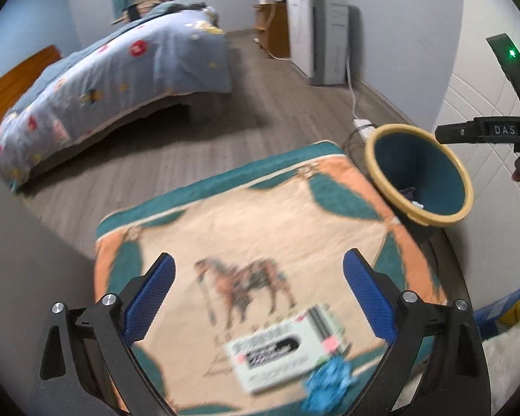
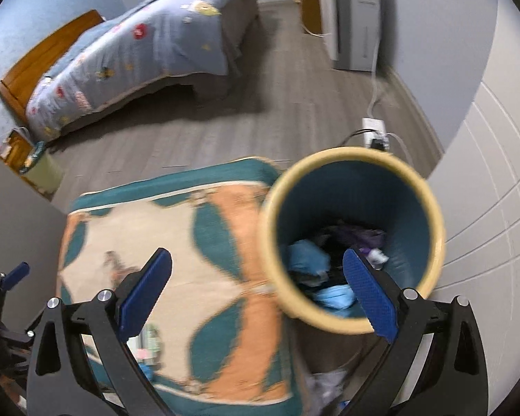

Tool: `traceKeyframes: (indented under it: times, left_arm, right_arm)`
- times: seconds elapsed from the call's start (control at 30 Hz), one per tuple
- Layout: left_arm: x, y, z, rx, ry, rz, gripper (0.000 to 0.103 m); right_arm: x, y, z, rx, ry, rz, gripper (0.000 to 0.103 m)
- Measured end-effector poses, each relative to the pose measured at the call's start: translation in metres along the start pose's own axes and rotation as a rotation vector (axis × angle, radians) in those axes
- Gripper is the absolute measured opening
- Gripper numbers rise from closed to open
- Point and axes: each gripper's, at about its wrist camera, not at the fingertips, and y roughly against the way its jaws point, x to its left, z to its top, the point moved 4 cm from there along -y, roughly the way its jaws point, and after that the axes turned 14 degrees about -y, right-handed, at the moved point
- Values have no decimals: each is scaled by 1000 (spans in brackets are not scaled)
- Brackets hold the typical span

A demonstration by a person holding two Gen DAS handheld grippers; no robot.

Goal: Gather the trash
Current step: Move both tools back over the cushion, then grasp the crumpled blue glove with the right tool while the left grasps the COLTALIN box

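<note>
— Where's the trash?
— Blue wad (image 1: 327, 386) and box (image 1: 287, 350) lie on my horse mat (image 1: 294, 215); the bin (image 2: 433, 215) stands beside it for short drops.
— Grippers?
— Left gripper (image 1: 258, 294) and right gripper (image 2: 258, 291) gape wide, empty.

Item count, per visible scene:

- Waste bins: one, teal with a yellow rim (image 2: 353, 242), centre right of the right wrist view; it also appears at right in the left wrist view.
- Crumpled blue pieces inside the bin: at least two (image 2: 308, 256); the darker contents are too blurred to count.
- Patterned cloth-covered surfaces: one (image 1: 260, 228), lower centre.
- Flat white packets on it: one (image 1: 287, 350).
- Crumpled blue scraps beside the packet: one (image 1: 329, 381).
- Beds: one (image 1: 121, 79), upper left.
- White cabinets: one (image 1: 319, 38), top right.
</note>
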Motion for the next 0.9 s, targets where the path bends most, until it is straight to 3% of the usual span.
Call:
traceKeyframes:
  times: [0.13, 0.3, 0.5, 0.7, 0.77, 0.9]
  left_arm:
    - [15, 14, -31, 16, 59, 0, 97]
    - [33, 31, -62, 16, 107, 11, 97]
    - [62, 38, -80, 18, 188, 58, 97]
    - [73, 41, -86, 15, 199, 69, 97]
    - [73, 41, -87, 12, 198, 68, 97]
    - [74, 41, -88, 12, 204, 60, 97]
  right_arm:
    - [28, -8, -38, 71, -3, 33, 97]
    - [63, -21, -90, 143, 130, 2, 97]
    - [81, -47, -158, 199, 231, -74, 97]
    - [95, -63, -210, 253, 224, -57, 97]
    - [102, -70, -225, 284, 233, -51, 95]
    - [112, -83, -251, 355, 275, -43, 77]
